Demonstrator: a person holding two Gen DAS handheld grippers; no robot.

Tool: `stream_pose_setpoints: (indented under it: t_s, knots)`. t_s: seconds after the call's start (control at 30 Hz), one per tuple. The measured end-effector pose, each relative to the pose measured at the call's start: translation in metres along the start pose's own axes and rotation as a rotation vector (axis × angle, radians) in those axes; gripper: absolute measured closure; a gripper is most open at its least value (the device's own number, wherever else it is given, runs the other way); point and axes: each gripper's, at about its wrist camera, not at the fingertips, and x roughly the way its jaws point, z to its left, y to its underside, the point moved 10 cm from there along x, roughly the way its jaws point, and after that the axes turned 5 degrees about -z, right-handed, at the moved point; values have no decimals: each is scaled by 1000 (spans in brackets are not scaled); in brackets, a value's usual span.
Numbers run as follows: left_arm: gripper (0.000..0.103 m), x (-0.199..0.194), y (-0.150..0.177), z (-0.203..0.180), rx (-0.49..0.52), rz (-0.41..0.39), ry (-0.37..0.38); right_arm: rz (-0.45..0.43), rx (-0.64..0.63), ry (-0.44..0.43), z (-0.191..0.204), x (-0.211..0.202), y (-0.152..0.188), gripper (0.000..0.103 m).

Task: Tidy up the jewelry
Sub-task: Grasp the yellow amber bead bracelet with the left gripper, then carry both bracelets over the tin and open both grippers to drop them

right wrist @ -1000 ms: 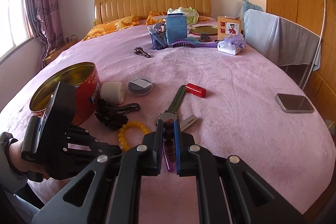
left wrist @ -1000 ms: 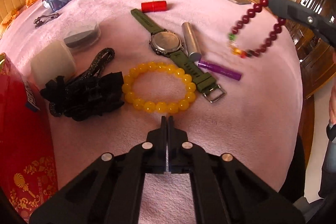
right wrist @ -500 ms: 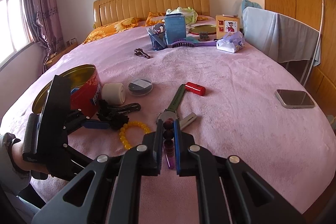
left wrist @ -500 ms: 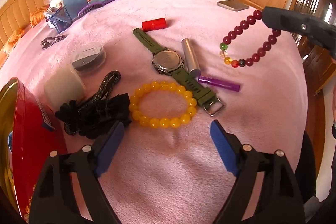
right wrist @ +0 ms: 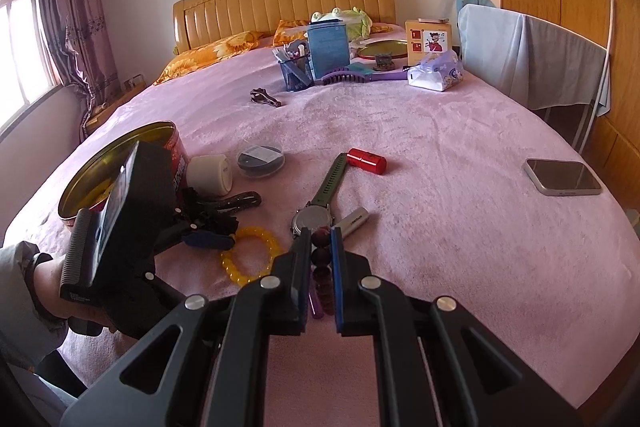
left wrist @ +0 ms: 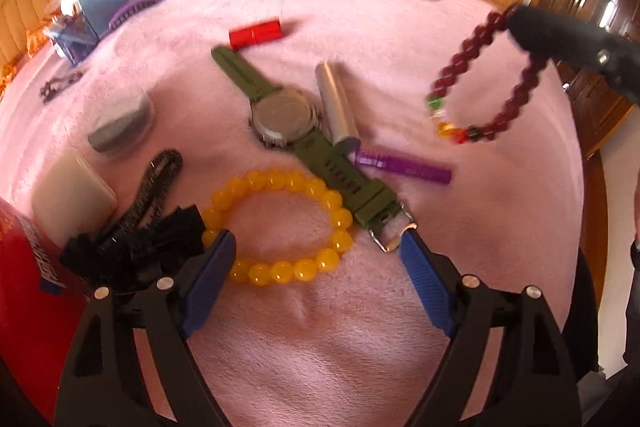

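A yellow bead bracelet lies on the pink blanket. My left gripper stands open just above it, its blue pads flanking the near side of the ring without touching. In the right wrist view the left gripper hovers by the yellow bracelet. My right gripper is shut on a dark red bead bracelet, which hangs in the air from the right gripper as a loop. A green-strapped watch lies beyond the yellow bracelet.
An open red tin stands at the left. Black hair ties, a white jar and a round clear case lie beside it. A silver tube, a purple tube and a red cylinder surround the watch. A phone lies at the right.
My left gripper went from shut to open and moved forward and down over the yellow bracelet. The right gripper kept its hold on the dark red bracelet and stayed put.
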Motion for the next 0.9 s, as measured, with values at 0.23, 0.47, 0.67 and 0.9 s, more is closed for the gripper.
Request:
stream_pose_setpoints:
  t_s: [0.23,0.47,0.67,0.9]
  knots:
    - [92,-7,2,-6,-22,9,12,6,13,-8,-1,2,2,92]
    - [92,-75,-19,5,-82,-176,17,-17,3,-4,4,-7,-8,92]
    - [92,-164,-35,44,-130,-336,-43,-58,-47,-18,31,-21,-32,92]
    - [92,-248,-10,113,-192,-424,-193,-99,-122,-101,94,-22,-64,92]
